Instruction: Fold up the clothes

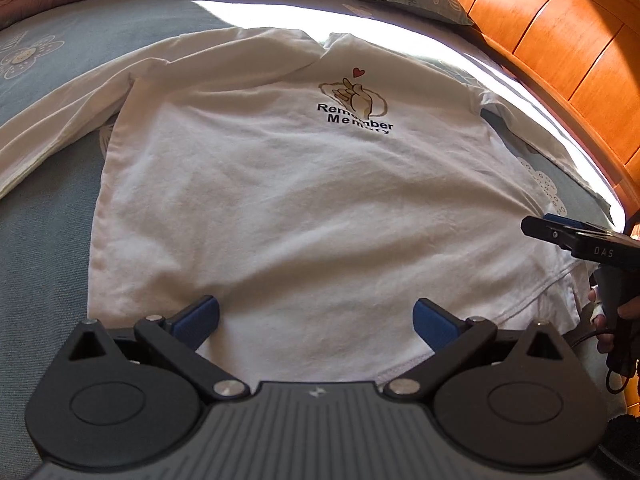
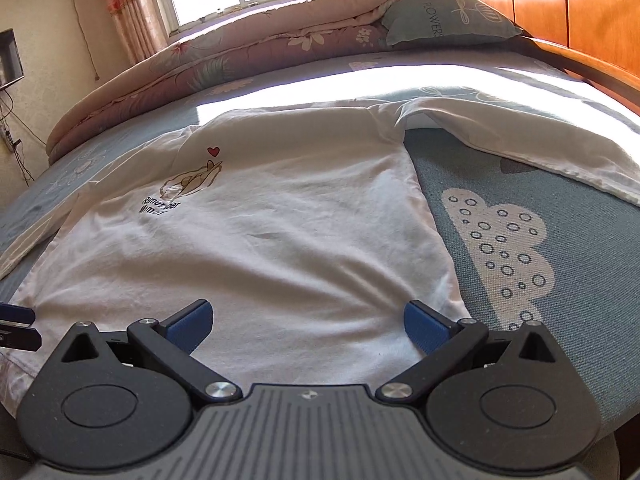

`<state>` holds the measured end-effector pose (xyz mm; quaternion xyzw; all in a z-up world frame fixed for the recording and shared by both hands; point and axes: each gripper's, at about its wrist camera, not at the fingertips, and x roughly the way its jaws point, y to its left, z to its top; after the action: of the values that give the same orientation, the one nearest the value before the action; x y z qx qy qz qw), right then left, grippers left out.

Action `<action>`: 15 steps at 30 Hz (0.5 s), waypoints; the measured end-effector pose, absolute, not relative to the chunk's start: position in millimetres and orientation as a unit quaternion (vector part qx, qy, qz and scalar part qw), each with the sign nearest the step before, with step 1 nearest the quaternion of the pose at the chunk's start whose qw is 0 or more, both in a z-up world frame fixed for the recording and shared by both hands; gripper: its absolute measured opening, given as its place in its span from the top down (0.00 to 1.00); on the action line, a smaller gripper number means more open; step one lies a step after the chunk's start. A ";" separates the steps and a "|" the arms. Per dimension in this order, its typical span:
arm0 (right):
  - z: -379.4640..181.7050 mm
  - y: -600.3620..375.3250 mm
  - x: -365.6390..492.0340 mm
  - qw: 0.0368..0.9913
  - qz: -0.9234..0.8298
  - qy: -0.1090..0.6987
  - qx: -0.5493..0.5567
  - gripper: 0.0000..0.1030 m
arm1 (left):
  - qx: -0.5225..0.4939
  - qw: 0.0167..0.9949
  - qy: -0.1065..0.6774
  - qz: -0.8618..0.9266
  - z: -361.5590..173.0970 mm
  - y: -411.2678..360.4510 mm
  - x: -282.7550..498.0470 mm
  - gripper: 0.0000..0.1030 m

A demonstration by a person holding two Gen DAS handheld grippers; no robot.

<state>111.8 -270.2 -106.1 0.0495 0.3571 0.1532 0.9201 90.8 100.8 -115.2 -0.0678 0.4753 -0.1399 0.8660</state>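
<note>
The shirt [image 1: 288, 200] lay flat, print up, on the bed [image 2: 560, 184], sleeves spread; both the left gripper [image 1: 316, 320] and right gripper [image 2: 308, 322] hung wide and empty over its hem, probably lining up the first fold

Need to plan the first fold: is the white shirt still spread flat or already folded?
Spread flat. The white shirt lies print-up on the bed, both sleeves out sideways.

- The white shirt [image 1: 288, 184] carries the black print "Remember Memory" [image 1: 356, 119], partly creased, under a small red heart.
- The pillow [image 2: 448, 16] reads "FLOWERS" [image 2: 434, 20].
- The right tongs [image 1: 538, 228], seen from the left wrist, show "DAS" on the black body.
</note>
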 end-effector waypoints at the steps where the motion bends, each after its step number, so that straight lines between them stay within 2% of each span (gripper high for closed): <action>1: -106.9 -266.6 110.5 0.922 0.151 0.356 0.036 0.00 | -0.073 0.864 0.480 -0.136 -113.5 102.3 92.1 0.01; 5: -112.7 -244.8 103.5 0.927 0.139 0.346 -0.050 0.00 | -0.076 0.861 0.480 -0.148 -99.1 95.1 105.3 0.01; 10: -110.1 -244.8 104.8 0.924 0.137 0.354 -0.047 0.00 | -0.112 0.848 0.466 -0.226 -75.5 60.6 147.0 0.01; 15: -106.9 -241.8 103.5 0.918 0.147 0.364 -0.059 0.00 | -0.120 0.829 0.475 -0.269 -80.3 9.3 195.4 0.01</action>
<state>103.5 -241.8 -106.9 -0.0590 0.3640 0.1466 0.9179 195.4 9.3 -80.3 -0.1203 0.4746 -0.2690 0.8294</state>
